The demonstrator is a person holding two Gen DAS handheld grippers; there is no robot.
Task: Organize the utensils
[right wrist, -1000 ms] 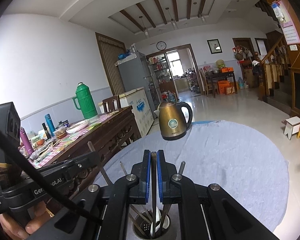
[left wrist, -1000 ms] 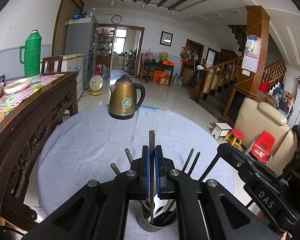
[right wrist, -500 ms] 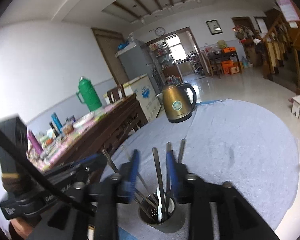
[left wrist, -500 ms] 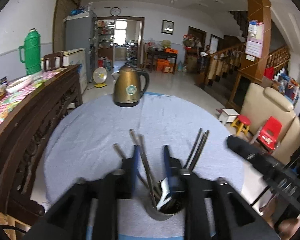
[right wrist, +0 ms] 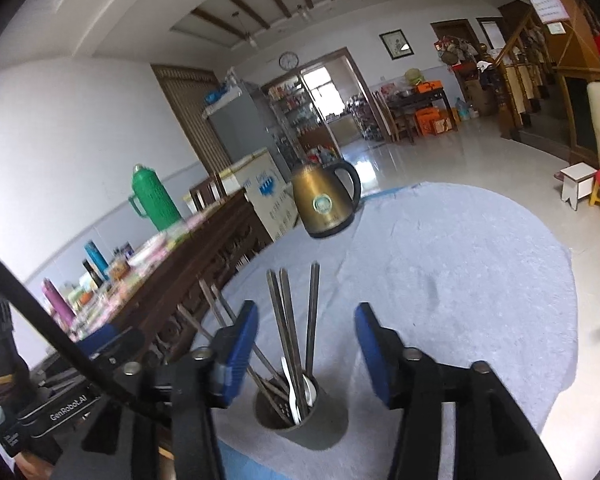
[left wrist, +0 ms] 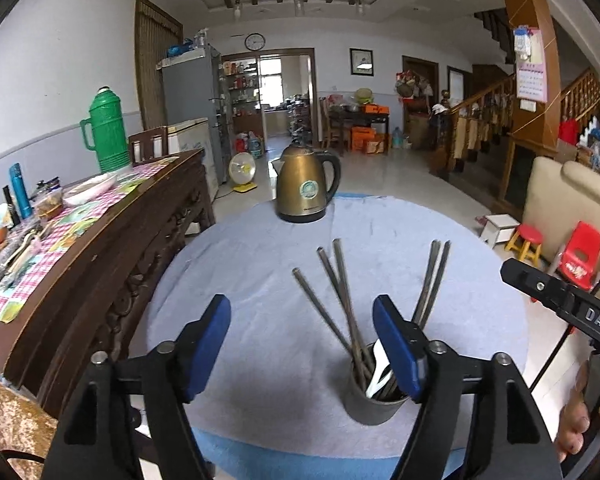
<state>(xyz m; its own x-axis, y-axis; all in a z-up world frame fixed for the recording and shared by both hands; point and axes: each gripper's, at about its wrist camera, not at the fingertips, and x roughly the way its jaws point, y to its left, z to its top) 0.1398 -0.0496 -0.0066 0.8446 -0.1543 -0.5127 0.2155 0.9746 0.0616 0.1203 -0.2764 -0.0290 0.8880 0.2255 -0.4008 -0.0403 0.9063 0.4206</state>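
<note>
- My left claw (left wrist: 302,344) is spread wide and holds nothing; its blue pads (left wrist: 206,344) hang above the near edge of the tabletop (left wrist: 260,272).
- My right claw (right wrist: 306,350) is also spread wide and empty, poised over the cup.
- The metal cup (left wrist: 374,402) stands upright near the tabletop's near edge, on the grey cloth, partly behind my left claw's right pad.
- The chopsticks (left wrist: 342,292) lean fanned out inside the cup, with a white spoon (left wrist: 376,368) among them.
- The gold kettle (left wrist: 306,184) sits at the far edge, well apart from the cup.
</note>
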